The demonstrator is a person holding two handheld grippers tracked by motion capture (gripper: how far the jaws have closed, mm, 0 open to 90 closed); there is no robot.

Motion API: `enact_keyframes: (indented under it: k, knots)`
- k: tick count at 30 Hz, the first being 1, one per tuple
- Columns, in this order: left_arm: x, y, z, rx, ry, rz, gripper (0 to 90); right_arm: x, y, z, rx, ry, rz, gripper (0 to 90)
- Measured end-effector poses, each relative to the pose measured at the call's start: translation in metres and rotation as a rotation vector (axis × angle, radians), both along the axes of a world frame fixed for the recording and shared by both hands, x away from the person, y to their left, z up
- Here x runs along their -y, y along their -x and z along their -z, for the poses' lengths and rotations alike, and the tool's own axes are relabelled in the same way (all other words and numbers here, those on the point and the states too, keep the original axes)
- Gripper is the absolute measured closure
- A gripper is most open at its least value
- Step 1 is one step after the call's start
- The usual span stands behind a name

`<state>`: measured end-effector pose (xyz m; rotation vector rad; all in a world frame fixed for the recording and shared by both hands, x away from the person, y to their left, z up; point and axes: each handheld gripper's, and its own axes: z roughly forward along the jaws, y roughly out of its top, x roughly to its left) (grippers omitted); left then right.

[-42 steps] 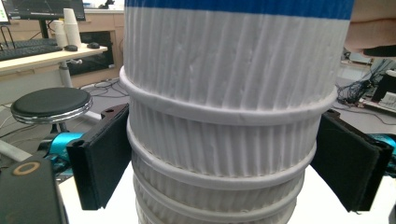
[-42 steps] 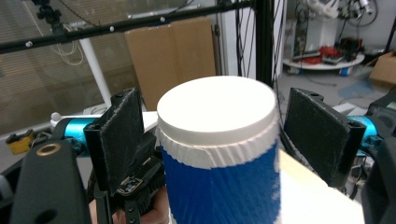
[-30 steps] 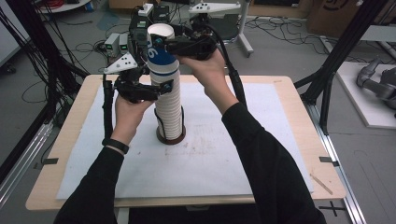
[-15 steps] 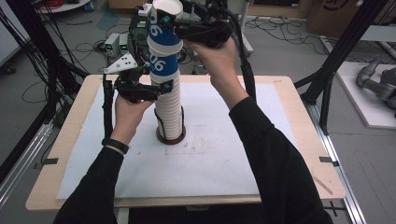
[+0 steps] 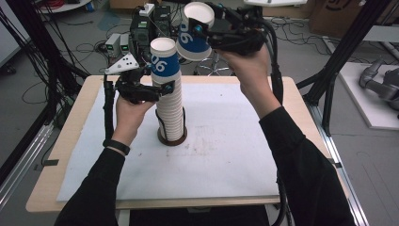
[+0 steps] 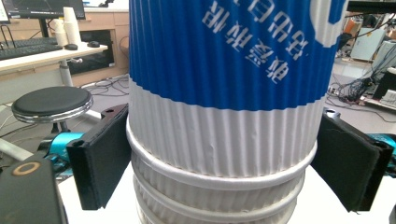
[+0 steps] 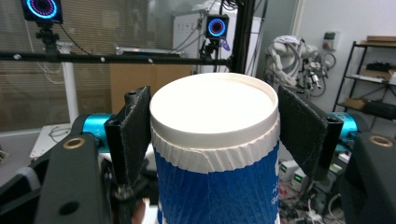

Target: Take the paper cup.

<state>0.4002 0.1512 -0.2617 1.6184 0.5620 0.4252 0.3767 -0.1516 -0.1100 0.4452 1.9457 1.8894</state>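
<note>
Blue-white cup (image 5: 195,30) clamped in right gripper (image 5: 207,33), off stack (image 5: 168,101); left gripper (image 5: 157,89) grips stack.

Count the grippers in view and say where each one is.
2. The left gripper sits against the upside-down cup stack on the white mat. The right gripper is raised beyond the table's far edge, shut on a single blue cup.

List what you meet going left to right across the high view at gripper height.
Left gripper → stack of cups → lifted cup → right gripper, with the hand holding it farthest right.
</note>
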Motion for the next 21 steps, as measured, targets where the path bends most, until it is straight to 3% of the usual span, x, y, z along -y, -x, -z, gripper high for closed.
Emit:
enact_keyframes:
  k: [21]
  knots:
    - [0.000, 0.000, -0.001, -0.001, -0.010, 0.000, 12.2, 0.048, 0.016, 0.072, -0.091, 0.044, -0.005, 30.2]
